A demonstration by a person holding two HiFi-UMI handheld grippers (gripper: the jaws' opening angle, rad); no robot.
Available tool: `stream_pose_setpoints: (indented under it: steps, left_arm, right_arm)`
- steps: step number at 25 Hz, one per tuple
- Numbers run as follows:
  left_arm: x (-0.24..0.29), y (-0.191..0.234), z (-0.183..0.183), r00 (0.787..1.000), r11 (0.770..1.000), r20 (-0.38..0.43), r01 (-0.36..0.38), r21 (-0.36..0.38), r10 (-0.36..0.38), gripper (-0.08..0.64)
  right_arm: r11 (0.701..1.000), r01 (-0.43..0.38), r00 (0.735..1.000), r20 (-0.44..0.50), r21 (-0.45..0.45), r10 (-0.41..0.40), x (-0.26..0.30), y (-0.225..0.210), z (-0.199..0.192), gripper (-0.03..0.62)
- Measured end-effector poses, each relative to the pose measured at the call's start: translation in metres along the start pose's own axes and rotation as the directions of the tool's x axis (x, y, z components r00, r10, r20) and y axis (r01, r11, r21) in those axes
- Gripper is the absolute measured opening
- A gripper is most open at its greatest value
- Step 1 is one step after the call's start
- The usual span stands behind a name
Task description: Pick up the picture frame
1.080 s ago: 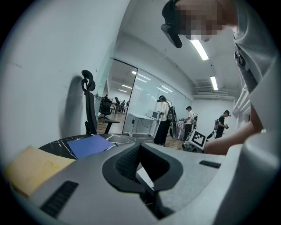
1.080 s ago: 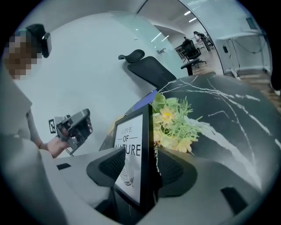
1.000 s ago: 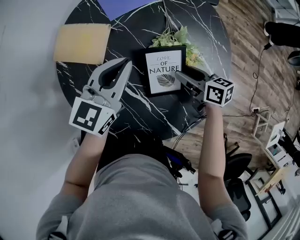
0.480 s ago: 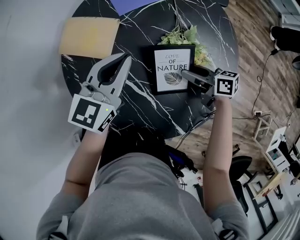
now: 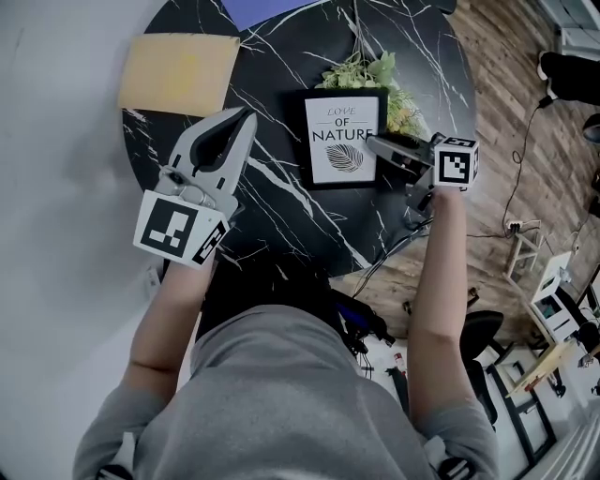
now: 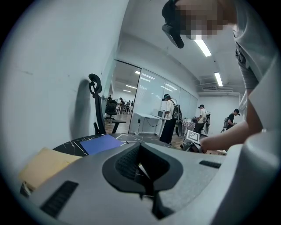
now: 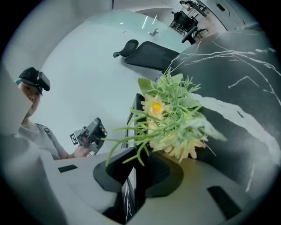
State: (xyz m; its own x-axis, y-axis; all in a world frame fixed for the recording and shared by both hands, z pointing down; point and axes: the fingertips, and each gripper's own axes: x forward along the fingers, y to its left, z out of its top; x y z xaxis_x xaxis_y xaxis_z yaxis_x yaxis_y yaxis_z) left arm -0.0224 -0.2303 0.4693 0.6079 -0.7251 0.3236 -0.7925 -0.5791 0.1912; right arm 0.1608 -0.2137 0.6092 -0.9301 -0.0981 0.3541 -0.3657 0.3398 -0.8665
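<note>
Black marble-look round table [image 5: 281, 225] with white veins. The black-rimmed picture frame with a white "LOVE OF NATURE" print [image 5: 343, 138] is on its far right part, just this side of a green artificial plant with yellow flowers [image 5: 370, 73]; the plant's leaves reach the frame's far edge. My right gripper [image 5: 375, 142] comes in from the right. Its jaws have just been closing, and they now clamp the frame's right edge, one jaw on each face. My left gripper [image 5: 246, 117] hangs over the left of the table, tips together, nothing in them, well apart from the frame. A tan rectangular pad [image 5: 178, 73] lies far left, with a blue sheet [image 5: 267, 9] at the far edge.
</note>
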Motion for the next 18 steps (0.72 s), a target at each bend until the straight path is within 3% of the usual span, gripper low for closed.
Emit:
stream_pose_setpoints:
  steps: [18]
  left_arm:
    - [-0.012,0.005,0.015,0.999,1.000,0.030,-0.012,0.007,0.012,0.006]
  right_arm:
    - [0.996,-0.085,0.989,0.115,-0.024,0.087,-0.009,0.056,0.004,0.075]
